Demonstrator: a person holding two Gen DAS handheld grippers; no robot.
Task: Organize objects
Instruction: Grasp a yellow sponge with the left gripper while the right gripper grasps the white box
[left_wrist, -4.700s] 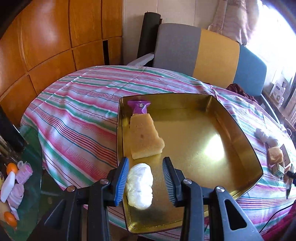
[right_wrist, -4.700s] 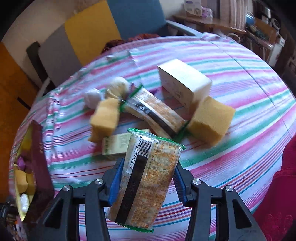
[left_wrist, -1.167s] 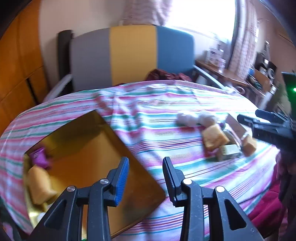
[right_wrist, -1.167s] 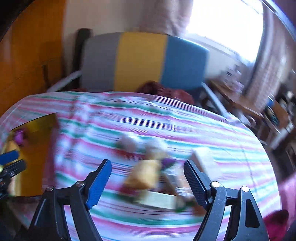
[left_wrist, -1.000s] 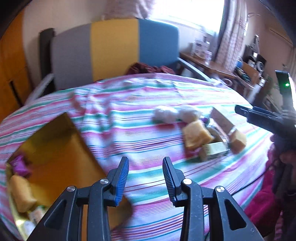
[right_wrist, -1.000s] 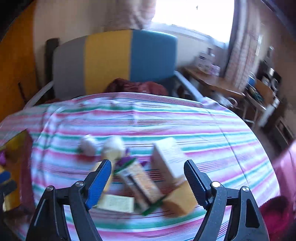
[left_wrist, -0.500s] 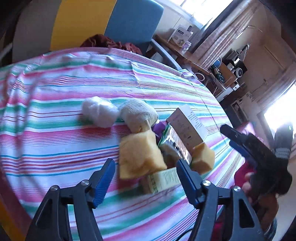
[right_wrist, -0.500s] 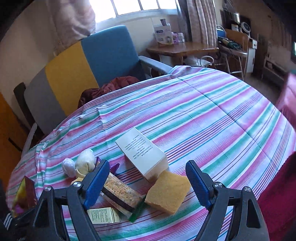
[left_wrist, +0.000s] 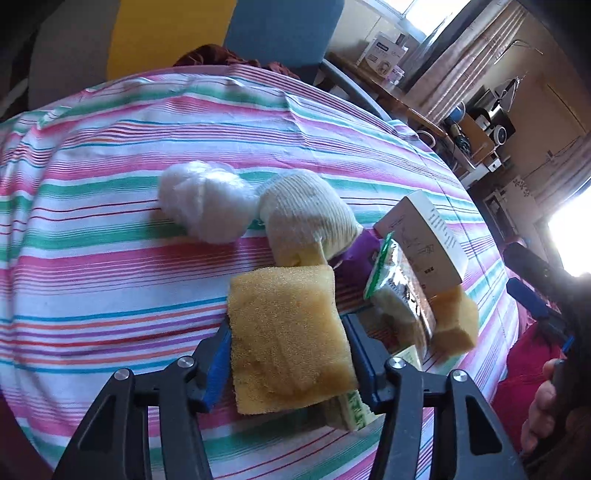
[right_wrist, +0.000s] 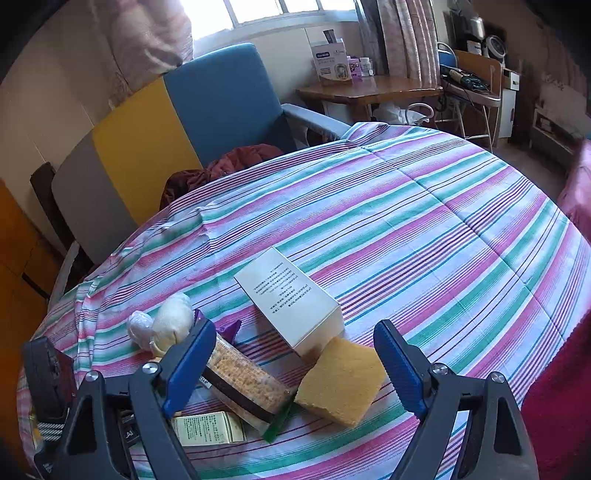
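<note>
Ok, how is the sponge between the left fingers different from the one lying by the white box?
The gripped sponge sits between the fingers of the left gripper, which have just been closing and touch both its sides; the other sponge lies free on the tablecloth. The gripped sponge rests over a small green-printed box; the other sponge lies against the white box. Both are yellow, porous blocks.

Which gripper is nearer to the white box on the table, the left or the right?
Right. The right gripper hangs open just before the white box; the left gripper closes around a sponge farther off.
</note>
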